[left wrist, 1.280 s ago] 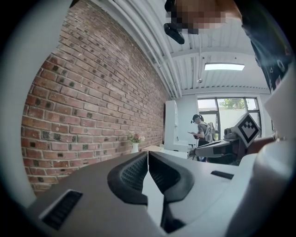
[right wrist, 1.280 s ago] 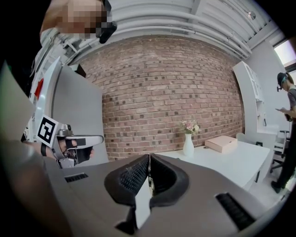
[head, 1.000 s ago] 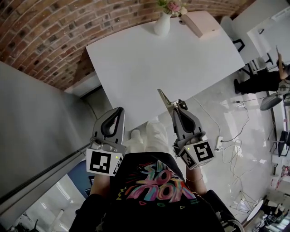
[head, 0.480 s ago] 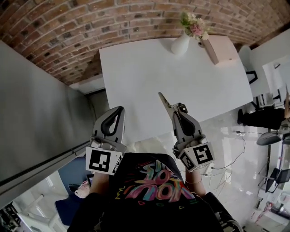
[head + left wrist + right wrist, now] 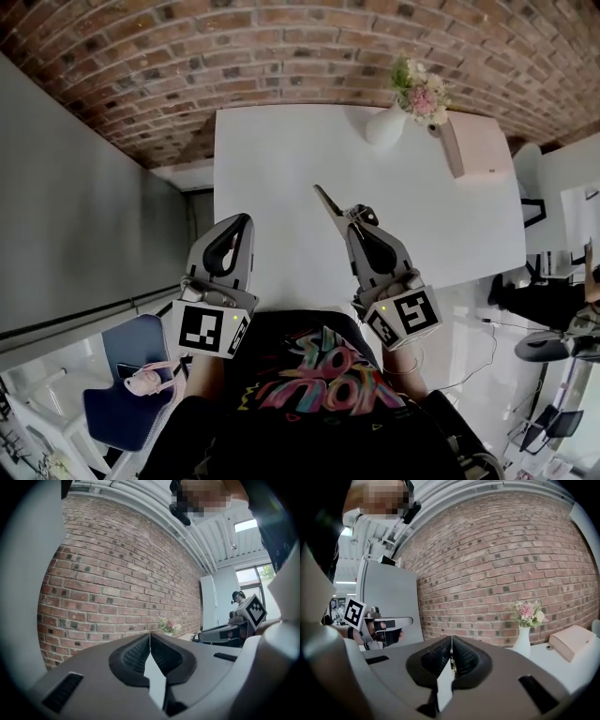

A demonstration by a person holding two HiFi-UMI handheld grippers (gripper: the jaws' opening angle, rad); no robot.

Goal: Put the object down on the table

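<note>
My right gripper (image 5: 354,217) is shut on a thin, flat, tan-grey object (image 5: 329,202) that sticks out past its tips, forward and to the left. It hangs over the near part of the white table (image 5: 281,159). In the right gripper view the pads (image 5: 440,657) press together on a thin sliver of the object (image 5: 452,663), seen edge-on. My left gripper (image 5: 242,222) is held near the table's front left edge. Its jaws are shut with nothing between them (image 5: 149,641).
A white vase of pink flowers (image 5: 386,125) and a pink box (image 5: 476,145) stand at the table's far right, against the brick wall (image 5: 281,56). A grey partition (image 5: 84,206) runs along the left. A blue chair (image 5: 122,403) stands at the lower left.
The view has moved up to the table, which now lies under both grippers. The right gripper still holds the object; both grippers keep their pose.
</note>
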